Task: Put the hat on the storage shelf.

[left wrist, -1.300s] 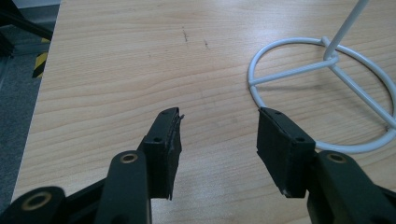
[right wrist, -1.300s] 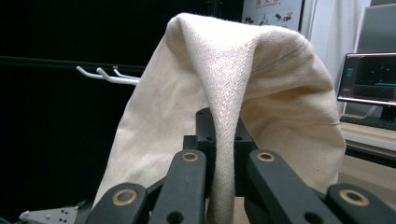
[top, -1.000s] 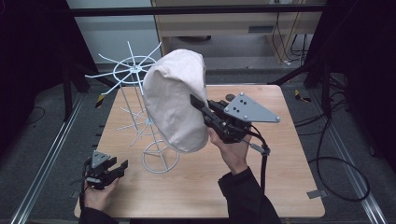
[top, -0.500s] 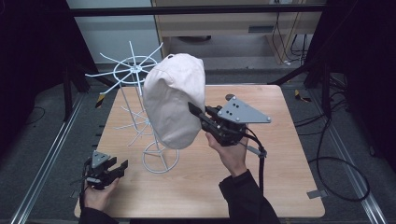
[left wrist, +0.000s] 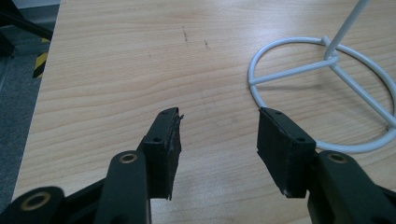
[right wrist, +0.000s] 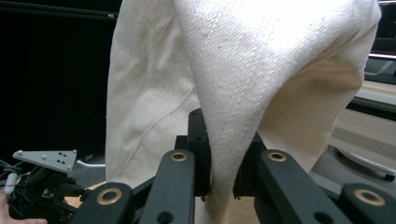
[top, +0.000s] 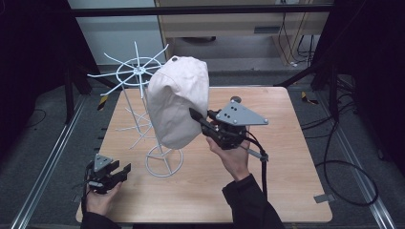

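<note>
Since a second ago the cap (top: 177, 102) has moved left toward the rack (top: 143, 112) and now hangs over its stem, above the base ring (top: 164, 162). Right gripper (top: 199, 119): jaws have just been opening, though a fold of the cap's fabric still sits between them with the pads close on it. Judged: cap is at or near its hanging place and the release has begun; whether a rack arm already bears it cannot be told.

Left gripper (top: 119, 171): fingers apart, nothing between them, low on the table (top: 286, 157), well left of the ring.

Right gripper view: twill fold (right wrist: 224, 140) running down between the pads, not visible from above. Left gripper view: bare wood between the open jaws, ring (left wrist: 322, 84) just beyond. High view alone gives cap against rack.
</note>
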A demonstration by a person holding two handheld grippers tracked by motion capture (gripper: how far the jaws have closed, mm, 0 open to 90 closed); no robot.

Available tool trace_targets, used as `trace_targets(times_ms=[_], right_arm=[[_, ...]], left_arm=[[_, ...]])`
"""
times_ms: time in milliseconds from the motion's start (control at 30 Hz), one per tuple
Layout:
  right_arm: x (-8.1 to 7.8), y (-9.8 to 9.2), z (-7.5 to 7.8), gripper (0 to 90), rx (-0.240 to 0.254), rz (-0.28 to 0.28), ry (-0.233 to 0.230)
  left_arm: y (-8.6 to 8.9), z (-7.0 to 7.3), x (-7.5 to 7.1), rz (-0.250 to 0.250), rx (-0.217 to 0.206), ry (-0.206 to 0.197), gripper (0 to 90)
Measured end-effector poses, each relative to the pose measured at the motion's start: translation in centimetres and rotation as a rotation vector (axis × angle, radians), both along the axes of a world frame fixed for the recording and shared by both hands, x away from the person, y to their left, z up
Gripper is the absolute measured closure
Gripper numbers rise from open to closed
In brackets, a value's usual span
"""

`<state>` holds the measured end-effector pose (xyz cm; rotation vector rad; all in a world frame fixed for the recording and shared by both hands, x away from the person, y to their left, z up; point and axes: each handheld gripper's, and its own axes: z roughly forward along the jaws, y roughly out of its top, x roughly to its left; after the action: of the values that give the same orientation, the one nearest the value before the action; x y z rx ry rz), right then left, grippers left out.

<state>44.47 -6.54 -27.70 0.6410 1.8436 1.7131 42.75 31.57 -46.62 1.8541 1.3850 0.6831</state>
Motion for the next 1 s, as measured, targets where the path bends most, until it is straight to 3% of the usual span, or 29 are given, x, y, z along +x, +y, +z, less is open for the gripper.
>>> trace_targets(times_ms=[667,1000], right_arm=[[0.3,-1.2,-0.5,48.4,0.022,-0.064,0.038],[-0.7,-2.7,-0.9,32.6,0.031,-0.079,0.05]], left_arm=[[0.0,0.0,0.0,0.004,-0.003,-0.002,48.9],[0.0,0.0,0.0,0.004,0.001,-0.003,48.4]])
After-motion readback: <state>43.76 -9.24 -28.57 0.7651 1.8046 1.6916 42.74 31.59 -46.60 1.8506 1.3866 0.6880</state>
